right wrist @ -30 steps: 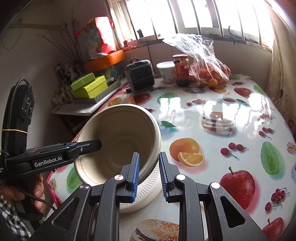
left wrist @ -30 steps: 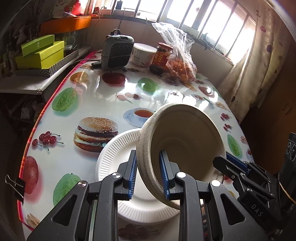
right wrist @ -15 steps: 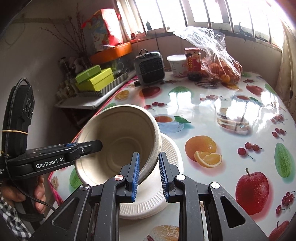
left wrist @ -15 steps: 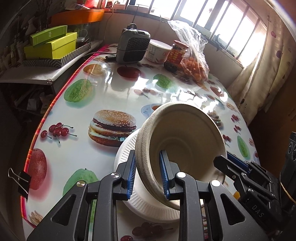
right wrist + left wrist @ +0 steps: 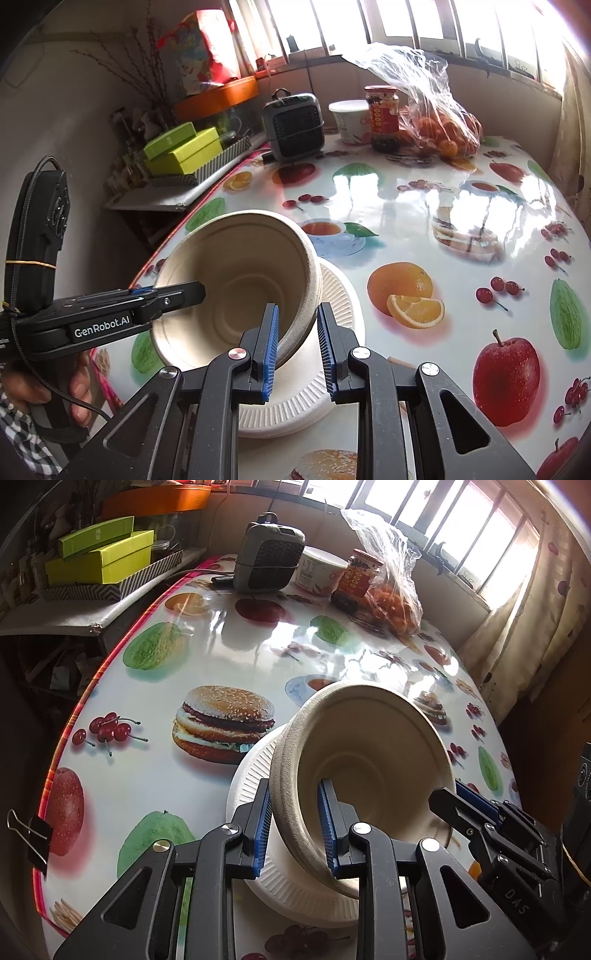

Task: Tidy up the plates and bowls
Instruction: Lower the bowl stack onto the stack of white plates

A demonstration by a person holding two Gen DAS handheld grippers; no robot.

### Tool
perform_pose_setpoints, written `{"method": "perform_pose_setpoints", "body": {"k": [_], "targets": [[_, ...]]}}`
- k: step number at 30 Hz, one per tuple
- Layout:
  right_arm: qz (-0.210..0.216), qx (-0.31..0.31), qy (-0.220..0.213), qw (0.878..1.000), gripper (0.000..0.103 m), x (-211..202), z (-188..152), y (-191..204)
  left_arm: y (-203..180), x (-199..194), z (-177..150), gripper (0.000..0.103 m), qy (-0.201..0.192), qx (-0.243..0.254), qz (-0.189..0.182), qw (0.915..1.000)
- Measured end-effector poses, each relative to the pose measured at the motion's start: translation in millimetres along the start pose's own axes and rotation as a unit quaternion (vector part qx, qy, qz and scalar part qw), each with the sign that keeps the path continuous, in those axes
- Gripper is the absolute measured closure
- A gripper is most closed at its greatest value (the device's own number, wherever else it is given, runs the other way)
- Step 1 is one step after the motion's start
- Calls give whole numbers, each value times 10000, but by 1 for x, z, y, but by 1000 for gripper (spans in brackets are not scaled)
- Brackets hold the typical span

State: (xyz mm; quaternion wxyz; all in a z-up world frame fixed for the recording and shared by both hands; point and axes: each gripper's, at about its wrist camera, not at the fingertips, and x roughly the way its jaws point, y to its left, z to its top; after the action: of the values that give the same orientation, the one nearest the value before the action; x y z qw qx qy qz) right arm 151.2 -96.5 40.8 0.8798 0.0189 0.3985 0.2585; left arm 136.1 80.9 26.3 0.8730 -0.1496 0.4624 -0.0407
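A beige pulp bowl is held tilted on its side, mouth toward the cameras, low over a white ribbed paper plate on the fruit-print table. My left gripper is shut on the bowl's near rim, one blue pad outside and one inside. My right gripper is shut on the opposite rim of the same bowl, and the plate lies beneath it. Each gripper shows in the other's view: the right and the left. Whether the bowl's underside touches the plate is hidden.
At the table's far end stand a grey heater, a white tub, a red-labelled jar and a plastic bag of oranges. Green boxes sit on a side shelf. A binder clip grips the table's left edge.
Both grippers have come down a little with the bowl, bringing it lower over the white plate. Both grips are unchanged.
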Motion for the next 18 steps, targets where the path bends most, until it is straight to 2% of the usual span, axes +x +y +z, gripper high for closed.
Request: {"method": "perform_pose_setpoints", "body": {"k": [18], "targets": [[-5, 40, 43, 10000, 80, 3, 0, -1, 0, 8, -1, 78, 99, -38, 7, 9999]]}}
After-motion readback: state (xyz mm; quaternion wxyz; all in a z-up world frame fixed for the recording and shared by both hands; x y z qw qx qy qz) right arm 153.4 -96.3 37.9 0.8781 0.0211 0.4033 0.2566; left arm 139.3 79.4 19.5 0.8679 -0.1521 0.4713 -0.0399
